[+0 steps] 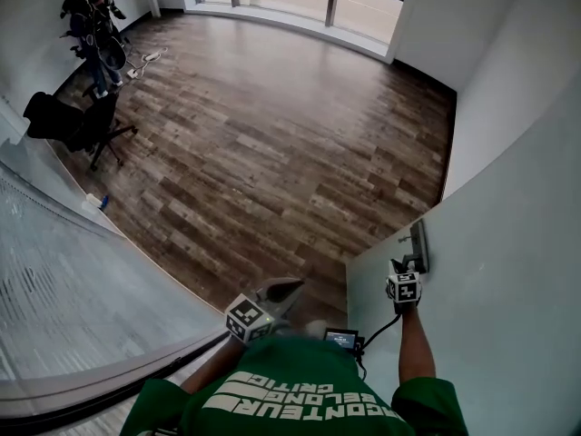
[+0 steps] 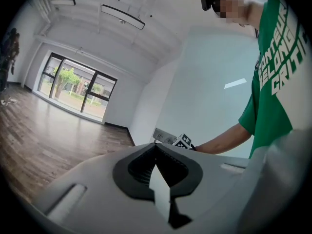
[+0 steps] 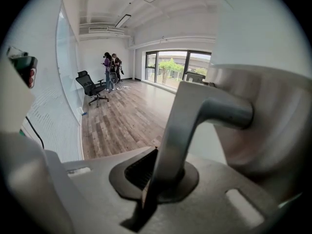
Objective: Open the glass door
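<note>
handle [image 3: 214, 108] sat clamped in right gripper [image 3: 163, 168], lever reaching right toward door [image 1: 508, 289]; left gripper [image 2: 156, 147], jaws together, empty, hung farther off.

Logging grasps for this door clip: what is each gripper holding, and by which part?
The right gripper holds the metal door handle by its lever, past the bend. The left gripper holds nothing, its jaws together.

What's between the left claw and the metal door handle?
Only open air. In the left gripper view the shut, empty left claw faces the grey metal door handle with nothing in the way; the right claw grips that handle.
</note>
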`<action>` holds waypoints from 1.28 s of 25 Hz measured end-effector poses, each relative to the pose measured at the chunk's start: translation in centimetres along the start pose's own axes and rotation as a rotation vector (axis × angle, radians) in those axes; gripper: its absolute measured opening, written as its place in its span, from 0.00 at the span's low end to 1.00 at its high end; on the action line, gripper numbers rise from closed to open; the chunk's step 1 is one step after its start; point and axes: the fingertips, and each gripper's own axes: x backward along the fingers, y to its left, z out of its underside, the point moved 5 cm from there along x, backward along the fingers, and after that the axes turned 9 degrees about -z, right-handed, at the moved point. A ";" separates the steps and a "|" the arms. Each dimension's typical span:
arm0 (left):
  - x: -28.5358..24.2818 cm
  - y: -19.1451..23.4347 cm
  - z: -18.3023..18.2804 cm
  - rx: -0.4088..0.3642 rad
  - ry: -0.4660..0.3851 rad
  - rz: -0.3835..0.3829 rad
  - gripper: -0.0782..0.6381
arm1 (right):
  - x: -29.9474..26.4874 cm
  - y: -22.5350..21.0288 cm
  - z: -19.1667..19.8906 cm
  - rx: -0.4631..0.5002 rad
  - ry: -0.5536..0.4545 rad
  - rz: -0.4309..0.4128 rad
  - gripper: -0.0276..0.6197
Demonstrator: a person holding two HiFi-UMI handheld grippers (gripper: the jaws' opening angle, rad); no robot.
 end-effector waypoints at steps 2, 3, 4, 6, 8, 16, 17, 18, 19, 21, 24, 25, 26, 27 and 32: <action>-0.7 0.1 -0.4 -0.001 0.003 0.004 0.12 | 0.0 -1.2 0.2 -0.014 -0.004 0.012 0.03; -1.0 0.1 -0.6 -0.001 0.005 0.003 0.12 | 0.1 -1.8 0.4 -0.022 -0.003 0.017 0.03; -1.3 0.2 -0.7 0.000 0.007 0.000 0.12 | 0.2 -2.4 0.6 -0.029 -0.001 0.024 0.03; -1.9 0.4 -0.8 0.000 0.006 -0.009 0.13 | 0.6 -3.3 0.9 -0.044 0.005 0.037 0.03; -2.6 0.4 -1.2 0.003 0.002 -0.021 0.13 | 0.9 -4.4 1.4 -0.062 0.007 0.046 0.03; -7.7 -1.3 -2.5 -0.009 0.016 0.006 0.13 | 1.5 -9.0 2.5 -0.115 0.011 0.074 0.03; -8.3 -1.6 -2.8 -0.011 0.016 0.015 0.13 | 1.6 -9.6 2.7 -0.119 0.012 0.081 0.03; -8.9 -1.8 -3.0 -0.015 0.016 0.022 0.13 | 1.8 -10.2 3.0 -0.126 0.012 0.087 0.03; -9.4 -2.0 -3.0 -0.019 0.017 0.028 0.12 | 2.0 -10.7 3.2 -0.132 0.013 0.092 0.03; -10.2 -2.1 -3.0 -0.031 0.020 0.033 0.12 | 2.3 -11.5 3.5 -0.144 0.013 0.102 0.03; -11.3 -2.3 -3.5 -0.038 0.013 0.041 0.13 | 2.8 -12.8 3.9 -0.161 0.008 0.116 0.03; -11.6 -2.4 -3.7 -0.037 0.012 0.043 0.12 | 3.0 -13.2 4.1 -0.168 0.005 0.121 0.03; -11.9 -2.5 -3.7 -0.037 0.012 0.044 0.12 | 3.1 -13.6 4.3 -0.174 0.003 0.125 0.03; -12.1 -2.5 -3.7 -0.037 0.013 0.043 0.13 | 3.3 -14.0 4.5 -0.180 0.005 0.129 0.03; -13.5 -2.8 -3.3 -0.041 0.024 0.046 0.12 | 4.0 -16.4 5.5 -0.203 0.009 0.152 0.03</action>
